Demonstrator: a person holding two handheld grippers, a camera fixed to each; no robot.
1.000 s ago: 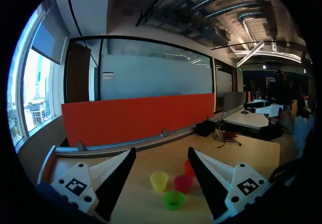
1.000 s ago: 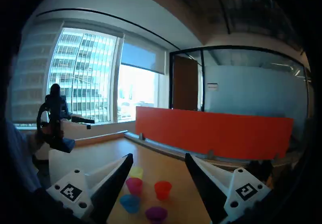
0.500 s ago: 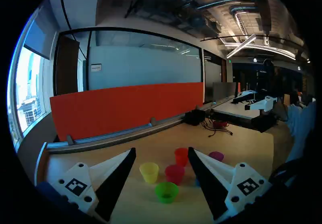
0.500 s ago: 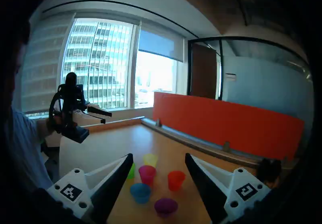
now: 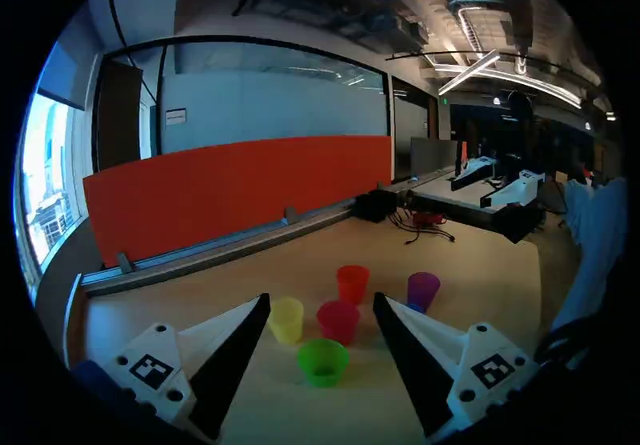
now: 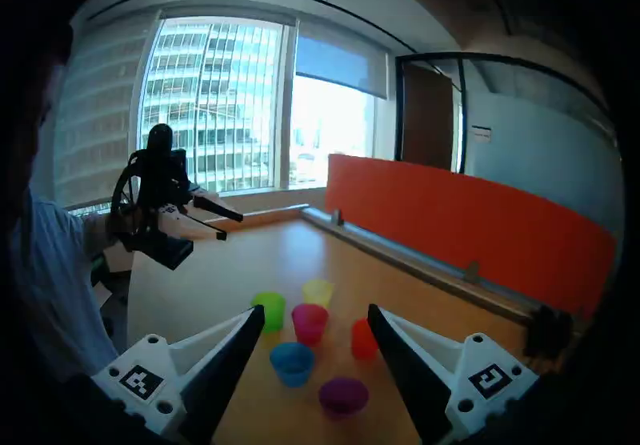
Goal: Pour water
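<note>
Several small plastic cups stand in a cluster on the wooden desk (image 5: 488, 277). Between my left gripper's fingers I see a yellow cup (image 5: 286, 319), a pink cup (image 5: 338, 322), a green cup (image 5: 322, 362), an orange-red cup (image 5: 352, 284) and a purple cup (image 5: 422, 290). My left gripper (image 5: 320, 296) is open above the desk, holding nothing. The right gripper view has the green cup (image 6: 270, 310), yellow cup (image 6: 318, 292), pink cup (image 6: 309, 323), orange-red cup (image 6: 362, 338), a blue cup (image 6: 291, 363) and the purple cup (image 6: 343, 397). My right gripper (image 6: 314, 309) is open and empty. The left gripper (image 6: 224, 225) hangs at the left in a hand.
An orange divider panel (image 5: 240, 189) runs along the desk's back edge, with a black box and cables (image 5: 400, 209) near it. The right gripper (image 5: 472, 190) and a light sleeve (image 5: 596, 229) sit at the far right. Windows (image 6: 216, 109) lie beyond the desk.
Both views have tilted down and swung, so the cups sit higher and more of them show. The purple cup came into the left gripper view and the green cup into the right. Both grippers stay open.
</note>
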